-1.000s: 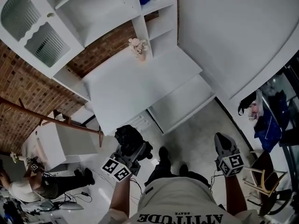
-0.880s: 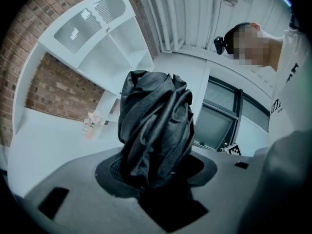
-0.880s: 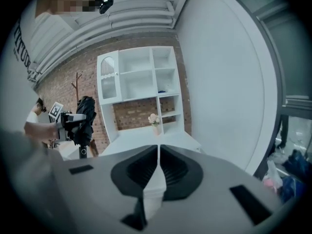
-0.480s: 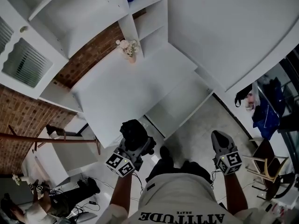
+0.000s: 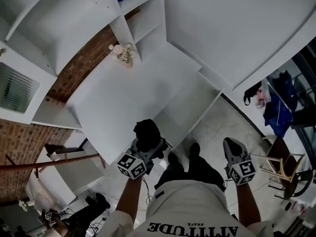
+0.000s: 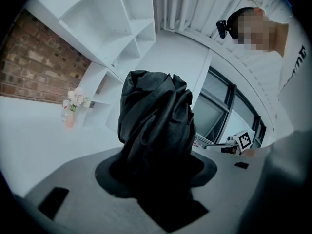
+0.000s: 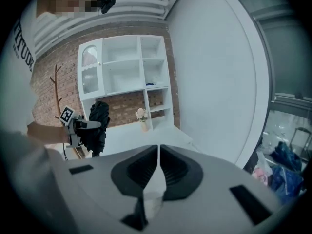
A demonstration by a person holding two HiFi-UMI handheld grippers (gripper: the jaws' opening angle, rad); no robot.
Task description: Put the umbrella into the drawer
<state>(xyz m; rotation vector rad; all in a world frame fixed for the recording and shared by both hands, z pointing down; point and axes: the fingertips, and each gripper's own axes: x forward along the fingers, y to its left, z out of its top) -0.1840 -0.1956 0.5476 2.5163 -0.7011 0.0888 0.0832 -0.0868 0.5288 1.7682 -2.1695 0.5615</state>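
Note:
A folded black umbrella [image 5: 147,134] sticks out of my left gripper [image 5: 148,145], whose jaws stand wide and are shut on its bundled fabric. In the left gripper view the umbrella [image 6: 156,123] fills the middle between the jaws of the left gripper [image 6: 156,172]. It hangs at the front edge of the white desk [image 5: 118,100], just left of the open white drawer [image 5: 190,113]. My right gripper [image 5: 232,146] is low at the right, over the floor, shut and empty. The right gripper view shows the right gripper [image 7: 158,152] with its jaws together, and the umbrella [image 7: 99,121] off to the left.
A small vase of flowers [image 5: 122,54] stands at the desk's back by white shelves [image 5: 140,14]. A brown wooden rack [image 5: 49,158] is at the left, a chair [image 5: 282,171] and blue bags [image 5: 274,107] at the right. A person [image 5: 74,220] is low on the floor, bottom left.
My left gripper has carried the umbrella rightwards and down, closer to the desk's front edge and the open drawer. The right gripper has barely shifted.

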